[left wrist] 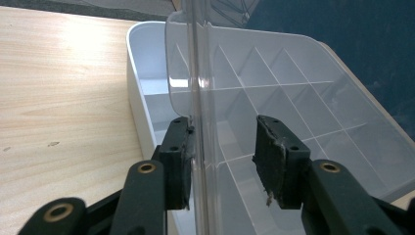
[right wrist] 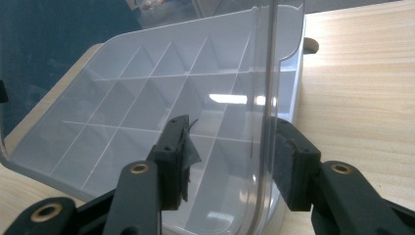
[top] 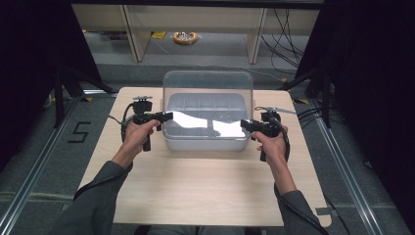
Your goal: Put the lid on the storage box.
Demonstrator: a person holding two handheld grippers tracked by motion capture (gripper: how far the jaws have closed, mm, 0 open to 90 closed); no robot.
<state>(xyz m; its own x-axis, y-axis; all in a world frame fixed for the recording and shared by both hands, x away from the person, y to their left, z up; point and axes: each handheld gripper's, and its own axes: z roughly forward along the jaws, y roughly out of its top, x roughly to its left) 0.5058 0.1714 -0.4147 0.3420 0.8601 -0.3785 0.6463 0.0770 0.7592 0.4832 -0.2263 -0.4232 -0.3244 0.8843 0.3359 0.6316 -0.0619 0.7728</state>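
Observation:
A white compartment box stands at the middle of the table's far half, its clear lid raised upright. My left gripper is at the lid's left side and my right gripper at its right side. In the left gripper view the left gripper is open, and the lid's edge runs between the jaws against the left pad. In the right gripper view the right gripper is open astride the lid's edge, which lies close to the right pad. The box's compartments look empty.
The light wooden table has bare room in front of the box. Beyond its far edge stand wooden shelf legs, a yellow roll on the floor and loose cables. Dark curtains flank both sides.

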